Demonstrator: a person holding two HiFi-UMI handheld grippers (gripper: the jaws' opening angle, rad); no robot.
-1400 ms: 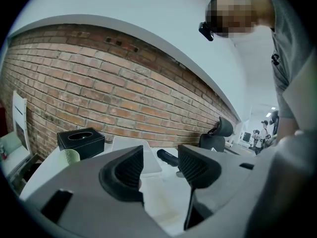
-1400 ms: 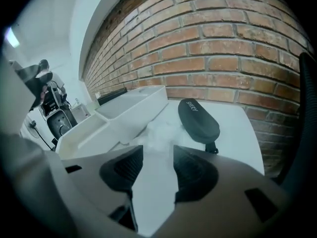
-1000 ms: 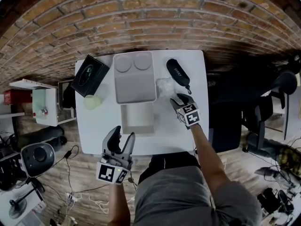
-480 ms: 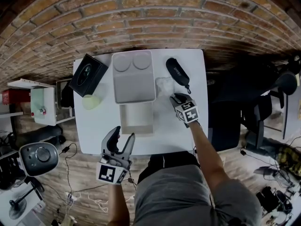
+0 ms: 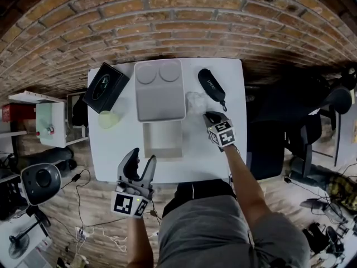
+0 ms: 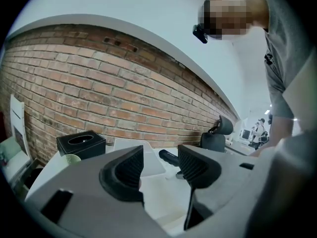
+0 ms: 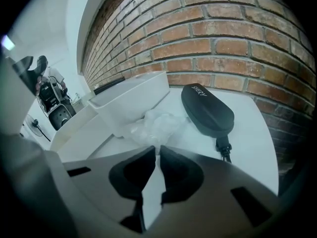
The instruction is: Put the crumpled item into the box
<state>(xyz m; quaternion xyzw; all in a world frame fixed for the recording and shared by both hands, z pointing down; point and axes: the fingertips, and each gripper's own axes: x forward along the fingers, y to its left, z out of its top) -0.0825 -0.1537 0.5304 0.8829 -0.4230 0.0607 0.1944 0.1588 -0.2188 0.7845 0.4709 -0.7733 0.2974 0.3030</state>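
Two tools in play. Head view first: the right hand-held gripper point(image 5: 209, 116) is down on the white table point(image 5: 114, 149) w/ its tips at the near edge of the crumpled item point(image 5: 196, 101). That item is a clear filmy wad lying btw the white tray point(image 5: 160, 91) and the black case point(image 5: 211, 86), just beside both. The box point(image 5: 162, 140) sits open and empty in front of the tray, near the wad and to its left. The left hand-held gripper point(image 5: 140, 162) hangs at the table's near edge, well apart from it all. Left gripper view: the left hand-held gripper point(image 6: 161, 165) has its jaws wide apart w/ nothing btw them; only table and the far-off case point(image 6: 170, 157) show through the gap. Right gripper view: the right hand-held gripper point(image 7: 158, 151) has just been closing, and its jaws are now almost together w/ only a slit left. A wisp of the crumpled item point(image 7: 156, 125) runs down into the tips, so it looks pinched, tho the bite is thin. The box rim point(image 7: 69, 128) shows low at left. Step in hand, as I read it: the grasp, approx done; transfer not yet begun. Nxt move calls for a lift clear of the case and tray wall, then a carry over the box opening and a release. W/ film this light and a bite this small, it could slip out or cling to a pad.
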